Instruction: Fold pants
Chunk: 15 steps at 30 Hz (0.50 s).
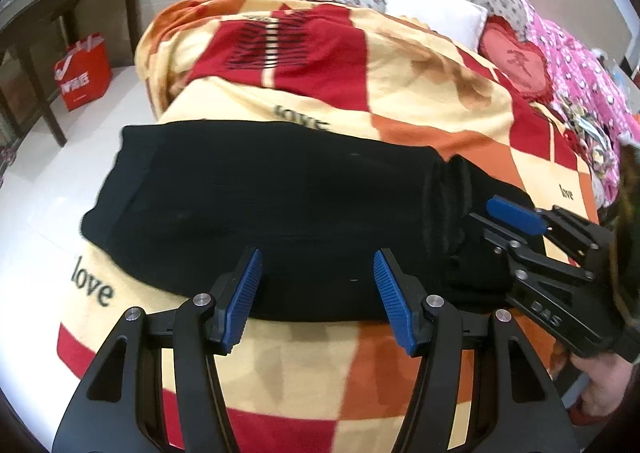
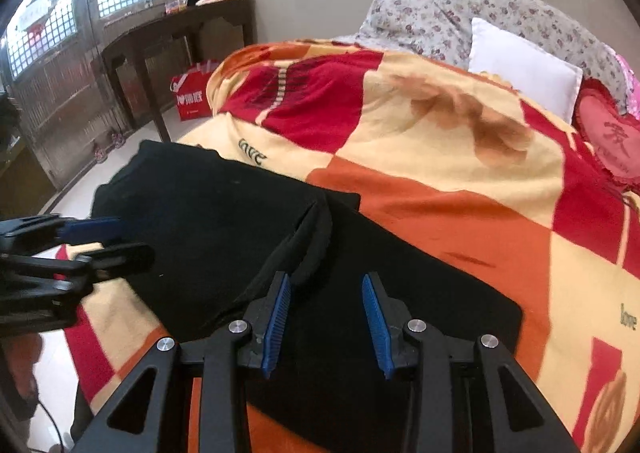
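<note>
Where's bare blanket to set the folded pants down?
Free: the wide blanket stretch between the black pants and the white pillow; also the strip near the left gripper. Crowded: the head end, with pillows and the red heart cushion.

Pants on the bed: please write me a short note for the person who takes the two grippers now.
Left gripper: open, empty, at the near edge of the black pants.
Right gripper: open, empty, above the pants near a raised fold.
The pants lie across the checked blanket, apparently already folded over.
Left: grip an end and make the next fold.
</note>
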Each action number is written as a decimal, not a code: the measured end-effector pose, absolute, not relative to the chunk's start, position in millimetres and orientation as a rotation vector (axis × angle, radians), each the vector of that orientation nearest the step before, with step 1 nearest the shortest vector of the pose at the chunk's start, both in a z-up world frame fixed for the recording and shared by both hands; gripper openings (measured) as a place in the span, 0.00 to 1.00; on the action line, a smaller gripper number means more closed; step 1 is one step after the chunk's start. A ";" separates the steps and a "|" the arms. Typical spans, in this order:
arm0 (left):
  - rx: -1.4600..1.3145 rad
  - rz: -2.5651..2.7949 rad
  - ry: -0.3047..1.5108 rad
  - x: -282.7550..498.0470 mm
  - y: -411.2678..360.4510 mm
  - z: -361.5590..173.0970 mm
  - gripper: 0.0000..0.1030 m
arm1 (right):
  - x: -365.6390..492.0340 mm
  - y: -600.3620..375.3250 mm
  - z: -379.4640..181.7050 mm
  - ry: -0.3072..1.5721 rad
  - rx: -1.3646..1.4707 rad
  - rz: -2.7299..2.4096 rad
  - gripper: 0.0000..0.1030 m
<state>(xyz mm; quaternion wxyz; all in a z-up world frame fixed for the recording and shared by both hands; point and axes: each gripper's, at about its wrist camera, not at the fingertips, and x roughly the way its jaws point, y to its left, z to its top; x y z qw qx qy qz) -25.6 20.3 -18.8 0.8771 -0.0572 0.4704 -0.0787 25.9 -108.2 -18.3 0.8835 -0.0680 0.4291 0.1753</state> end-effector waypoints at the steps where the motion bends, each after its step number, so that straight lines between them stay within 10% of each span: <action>1: -0.126 -0.156 0.983 -25.4 24.4 -19.2 0.57 | 28.0 -107.3 -21.7 0.902 -0.140 0.369 0.36; 15: -0.190 -0.062 0.982 -25.3 67.9 -22.7 0.57 | 33.1 -104.5 -22.9 0.917 -0.125 0.378 0.37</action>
